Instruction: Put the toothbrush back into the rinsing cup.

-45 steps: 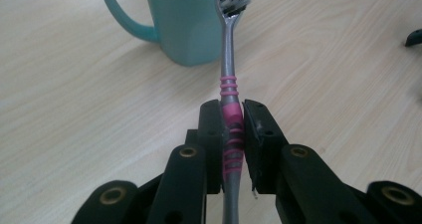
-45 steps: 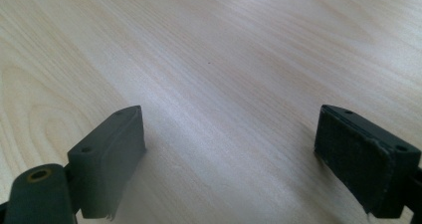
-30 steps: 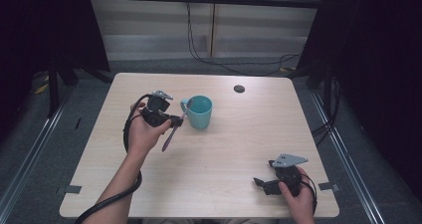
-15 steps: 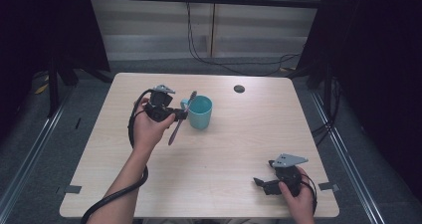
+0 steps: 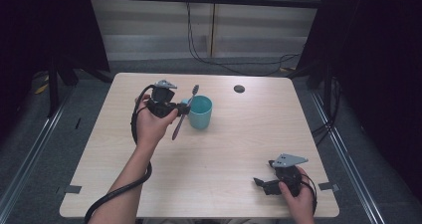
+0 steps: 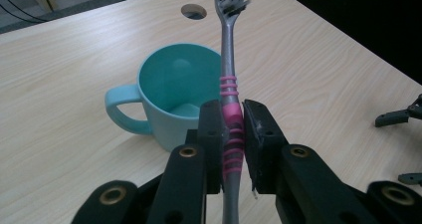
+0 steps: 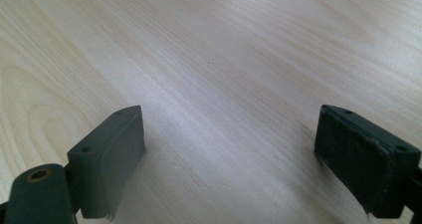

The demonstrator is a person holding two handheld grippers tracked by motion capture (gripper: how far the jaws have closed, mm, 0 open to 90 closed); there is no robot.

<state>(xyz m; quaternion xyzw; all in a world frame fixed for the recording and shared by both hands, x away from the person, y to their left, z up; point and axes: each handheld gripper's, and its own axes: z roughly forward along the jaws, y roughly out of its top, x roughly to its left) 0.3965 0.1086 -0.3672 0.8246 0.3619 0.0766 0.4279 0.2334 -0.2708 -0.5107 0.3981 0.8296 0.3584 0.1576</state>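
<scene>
A toothbrush (image 6: 230, 84) with a grey neck and pink grip stands nearly upright, bristles up, clamped between the jaws of my left gripper (image 6: 233, 129). In the high view the toothbrush (image 5: 185, 112) slants beside the rim of a teal mug (image 5: 200, 112), with the left gripper (image 5: 180, 109) held above the table just left of the mug. The mug (image 6: 171, 97) is empty, its handle pointing left in the left gripper view. My right gripper (image 5: 260, 184) rests low near the table's front right edge, jaws wide apart over bare wood (image 7: 229, 129).
The wooden table (image 5: 229, 149) has a round cable hole (image 5: 239, 88) at the back right. Black cables trail from both grippers. Dark curtains and metal rails flank the table.
The left gripper rose and moved right toward the mug, tilting the toothbrush more upright with its bristles above the rim. The right gripper stayed where it was.
</scene>
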